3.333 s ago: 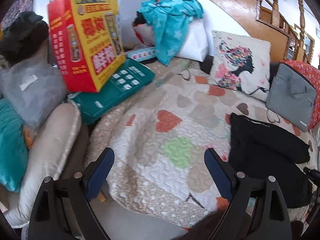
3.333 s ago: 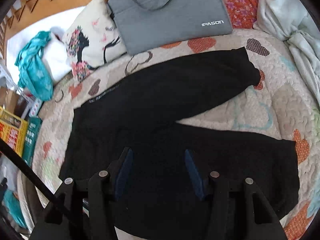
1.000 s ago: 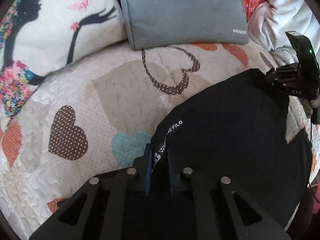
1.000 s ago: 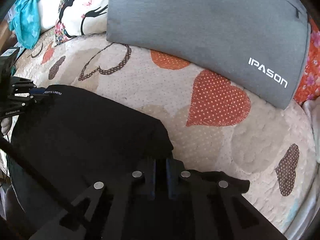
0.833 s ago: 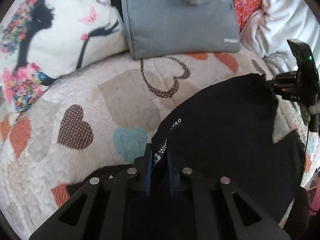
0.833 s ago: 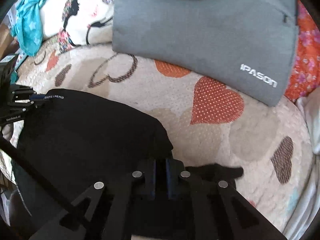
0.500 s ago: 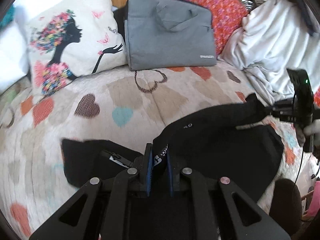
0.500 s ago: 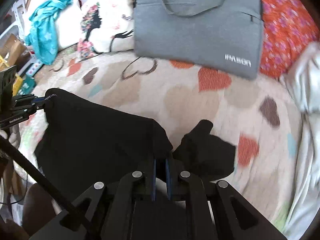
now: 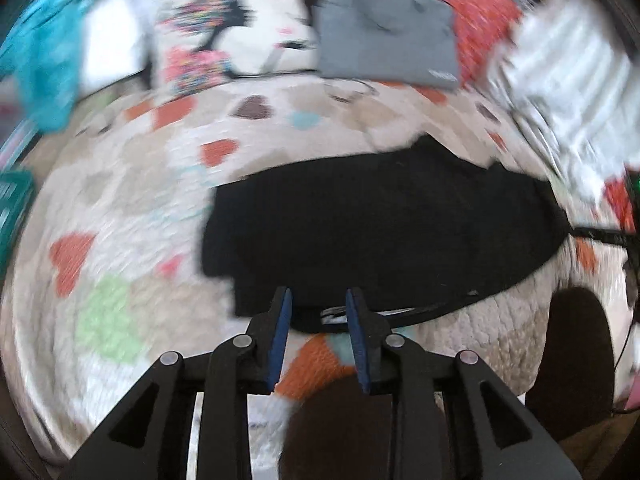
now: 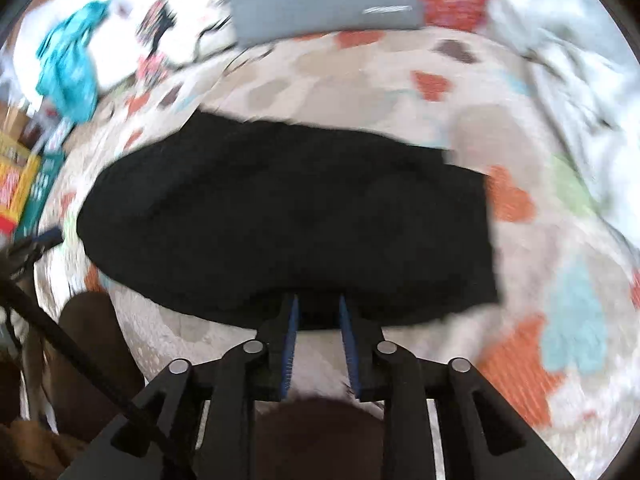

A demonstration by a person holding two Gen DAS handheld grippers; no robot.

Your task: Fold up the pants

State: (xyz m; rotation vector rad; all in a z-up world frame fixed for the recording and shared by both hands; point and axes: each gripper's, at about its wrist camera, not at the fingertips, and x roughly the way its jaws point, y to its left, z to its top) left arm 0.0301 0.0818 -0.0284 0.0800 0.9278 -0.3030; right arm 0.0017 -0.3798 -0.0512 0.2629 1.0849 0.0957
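Observation:
The black pants (image 9: 380, 232) lie folded lengthwise on the heart-patterned quilt (image 9: 132, 184), one leg over the other, and show in the right wrist view too (image 10: 288, 224). My left gripper (image 9: 319, 300) is open and empty, its blue pads just above the near edge at the waistband end. My right gripper (image 10: 317, 304) is open and empty over the near edge of the pants. Both views are blurred by motion.
A grey laptop bag (image 9: 384, 28) leans at the back of the bed, next to a printed cushion (image 9: 204, 44). A pale blanket (image 10: 560, 48) is heaped at the right. A turquoise cloth (image 10: 72, 64) and coloured boxes (image 10: 16, 184) lie at the left.
Both grippers carried the upper leg and waistband toward the near side, laid them down on the lower leg and opened. They have pulled back from the cloth.

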